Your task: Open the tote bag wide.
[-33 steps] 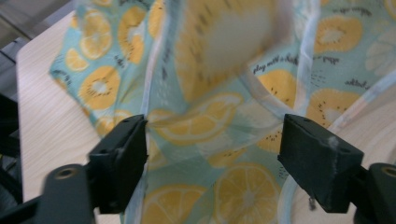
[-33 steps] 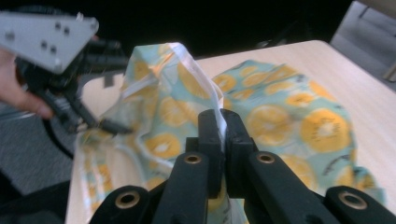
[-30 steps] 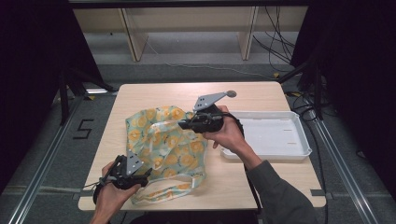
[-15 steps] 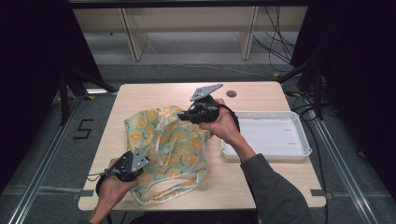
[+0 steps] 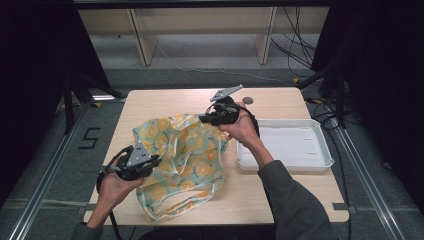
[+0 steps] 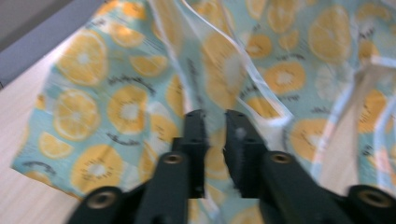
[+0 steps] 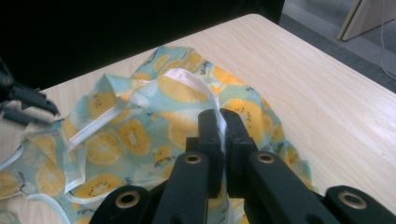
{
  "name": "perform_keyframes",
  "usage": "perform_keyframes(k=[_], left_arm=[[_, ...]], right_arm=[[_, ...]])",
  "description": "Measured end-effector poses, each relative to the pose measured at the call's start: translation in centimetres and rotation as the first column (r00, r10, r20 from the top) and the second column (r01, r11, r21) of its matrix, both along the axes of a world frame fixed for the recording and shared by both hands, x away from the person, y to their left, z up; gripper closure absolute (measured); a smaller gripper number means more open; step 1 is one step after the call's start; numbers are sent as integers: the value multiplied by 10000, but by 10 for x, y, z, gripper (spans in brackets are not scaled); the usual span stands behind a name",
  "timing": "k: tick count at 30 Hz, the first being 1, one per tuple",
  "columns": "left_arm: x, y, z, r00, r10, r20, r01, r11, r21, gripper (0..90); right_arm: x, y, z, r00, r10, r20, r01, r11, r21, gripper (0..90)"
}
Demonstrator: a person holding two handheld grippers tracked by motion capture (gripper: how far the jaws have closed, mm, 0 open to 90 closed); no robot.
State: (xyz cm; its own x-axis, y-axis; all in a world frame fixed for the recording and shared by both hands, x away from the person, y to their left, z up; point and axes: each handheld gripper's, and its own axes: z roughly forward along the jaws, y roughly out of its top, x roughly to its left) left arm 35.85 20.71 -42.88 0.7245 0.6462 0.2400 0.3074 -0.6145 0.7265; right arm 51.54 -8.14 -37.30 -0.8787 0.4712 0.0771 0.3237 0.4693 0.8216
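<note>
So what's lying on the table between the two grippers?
In the high view, the orange-slice print cloth bag with white straps spans the stretch from the left gripper to the right gripper; the right one pinches a strap.

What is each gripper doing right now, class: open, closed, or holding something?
Left gripper: jaws slightly apart, just been reopening, fabric bag between them, grip uncertain.
Right gripper: closed on the bag's white strap.

A light wooden table [image 5: 165, 102] carries an orange-print cloth bag [image 5: 187, 160] and a white tray [image 5: 287, 145].
</note>
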Motion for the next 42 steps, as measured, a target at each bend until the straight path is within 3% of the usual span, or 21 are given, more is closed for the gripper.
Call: perform_keyframes(k=[3, 7, 8, 12, 15, 16, 19, 21, 25, 28, 29, 30, 31, 32, 33, 35, 37, 38, 40, 41, 42], left_arm=[[-7, -9, -14, 9998, 78, -162, -72, 9993, 364, 567], [-9, -19, -36, 9928, 963, -711, -901, 9922, 857, 309], [-9, -20, -40, 9923, 922, -823, -855, 9929, 823, 294], [-9, -26, -48, 9912, 1178, -600, -1036, 9742, 2003, 269], [-6, -28, -51, 9927, 1191, -179, -1104, 9596, 2589, 361], [-5, -27, -51, 9944, 1047, -155, -970, 9601, 2621, 453], [-3, -23, -43, 9971, 745, -182, -685, 9720, 2247, 789], [-3, -19, -33, 9977, 669, 107, -677, 9826, 1732, 828], [4, -4, -6, 9973, 642, 355, -659, 9967, 481, 879], [15, 8, 10, 9951, 922, 371, -907, 9951, -405, 883], [20, 14, 15, 9958, 857, 327, -843, 9956, -418, 884], [25, 17, 18, 9959, 870, 263, -851, 9941, -676, 885], [32, 19, 20, 9956, 866, 362, -825, 9913, -1028, 885], [38, 21, 22, 9952, 964, 156, -935, 9870, -1310, 885], [43, 25, 24, 9961, 877, 72, -862, 9893, -1173, 886], [51, 27, 26, 9938, 1110, -50, -1103, 9804, -1632, 885], [58, 29, 28, 9933, 1122, -264, -1151, 9773, -1778, 885], [61, 29, 29, 9923, 1189, -356, -1234, 9754, -1825, 885], [66, 30, 32, 9920, 1235, -281, -1265, 9768, -1726, 884], [67, 31, 33, 9907, 1309, -381, -1357, 9732, -1857, 883], [70, 31, 34, 9911, 1289, -334, -1330, 9727, -1904, 883]], right_arm=[[2, -1, 5, 9999, -154, -59, 153, 9999, -79, 889], [2, 1, 9, 9997, -236, 114, 236, 9997, -25, 889], [3, 1, 10, 9998, -150, 142, 152, 9998, -114, 889], [4, 2, 11, 9997, -253, 38, 254, 9996, -151, 889], [5, 1, 12, 9997, -222, 69, 223, 9995, -208, 889], [6, 1, 13, 9996, -251, 137, 254, 9995, -189, 889], [7, 0, 12, 9988, -477, 62, 479, 9983, -333, 888], [9, -1, 10, 9990, -426, 132, 431, 9982, -419, 888], [18, 0, -2, 9942, -1013, 357, 1040, 9912, -822, 881], [23, 0, -15, 9901, -1400, 122, 1400, 9749, -1729, 854], [25, -1, -20, 9921, -1222, 281, 1253, 9730, -1937, 835], [29, -1, -26, 9936, -975, 564, 1076, 9700, -2179, 795], [26, -1, -29, 9907, -1344, 201, 1353, 9629, -2335, 726], [26, -1, -33, 9875, -1547, 308, 1573, 9521, -2623, 631], [25, -2, -35, 9862, -1634, 265, 1640, 9419, -2930, 565], [17, -4, -34, 9855, -1665, 315, 1682, 9379, -3034, 491], [8, -9, -30, 9783, -1910, 796, 2064, 9281, -3099, 399], [4, -12, -26, 9789, -1854, 863, 2032, 9303, -3055, 380], [-8, -19, -16, 9860, -1530, 663, 1652, 9495, -2666, 368], [-16, -20, -14, 9848, -1516, 846, 1677, 9568, -2374, 357], [-22, -21, -12, 9894, -991, 1057, 1211, 9663, -2274, 347]])
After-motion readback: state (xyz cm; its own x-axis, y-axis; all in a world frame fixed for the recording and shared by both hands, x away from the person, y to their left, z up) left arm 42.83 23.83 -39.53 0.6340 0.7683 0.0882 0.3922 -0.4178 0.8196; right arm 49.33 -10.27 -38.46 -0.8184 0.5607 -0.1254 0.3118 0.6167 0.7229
